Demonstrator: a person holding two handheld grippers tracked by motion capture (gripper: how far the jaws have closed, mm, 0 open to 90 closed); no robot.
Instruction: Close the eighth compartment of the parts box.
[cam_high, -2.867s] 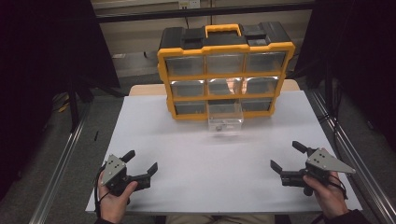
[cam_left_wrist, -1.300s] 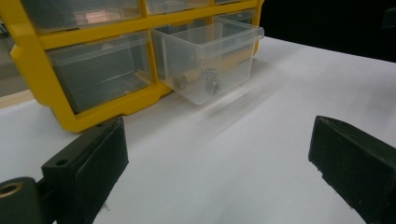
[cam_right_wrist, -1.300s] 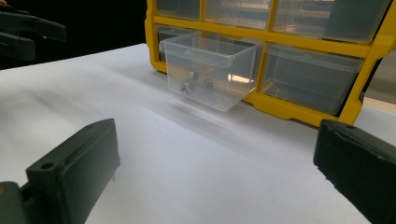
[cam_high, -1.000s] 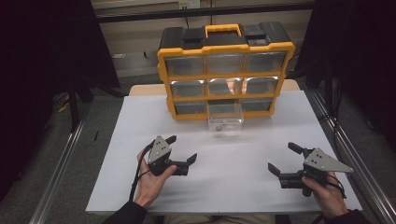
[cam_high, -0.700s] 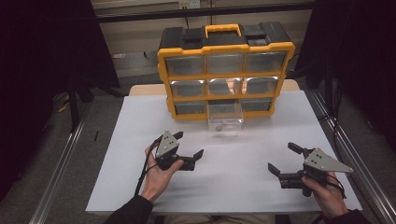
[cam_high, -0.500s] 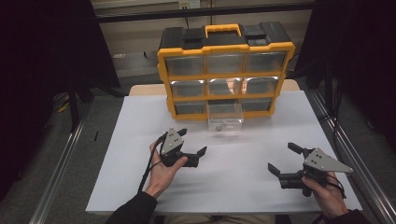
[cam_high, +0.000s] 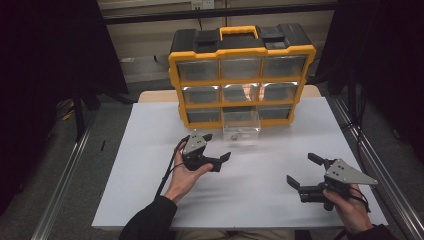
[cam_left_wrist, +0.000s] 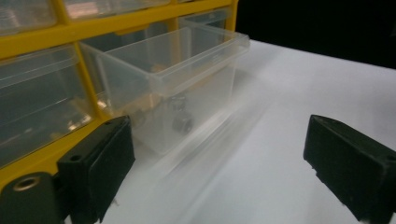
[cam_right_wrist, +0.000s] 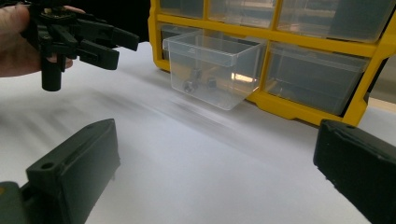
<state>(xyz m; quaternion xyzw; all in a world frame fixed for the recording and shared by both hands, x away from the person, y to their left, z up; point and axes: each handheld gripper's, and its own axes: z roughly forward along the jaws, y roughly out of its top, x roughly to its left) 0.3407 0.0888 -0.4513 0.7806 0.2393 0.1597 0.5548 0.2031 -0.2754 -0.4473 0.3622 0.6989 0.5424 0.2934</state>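
From above, the left claw (cam_high: 216, 148), jaws wide and empty, has crossed the desk (cam_high: 150, 150) toward the pulled-out drawer (cam_high: 241, 128); its own view frames that drawer (cam_left_wrist: 177, 88) close, while the right claw (cam_right_wrist: 210, 186) waits open, empty.

- No words, numbers or signs can be read anywhere.
- The yellow box (cam_high: 241, 75) with little drawers has no name or label that shows.
- The clear drawer (cam_left_wrist: 173, 88) that sticks out has tiny raised marks on its rim, too small and blurry to read.
- The black grabbers have no writing on them that can be seen.
- The white table (cam_high: 150, 150) is plain, with nothing printed on it.
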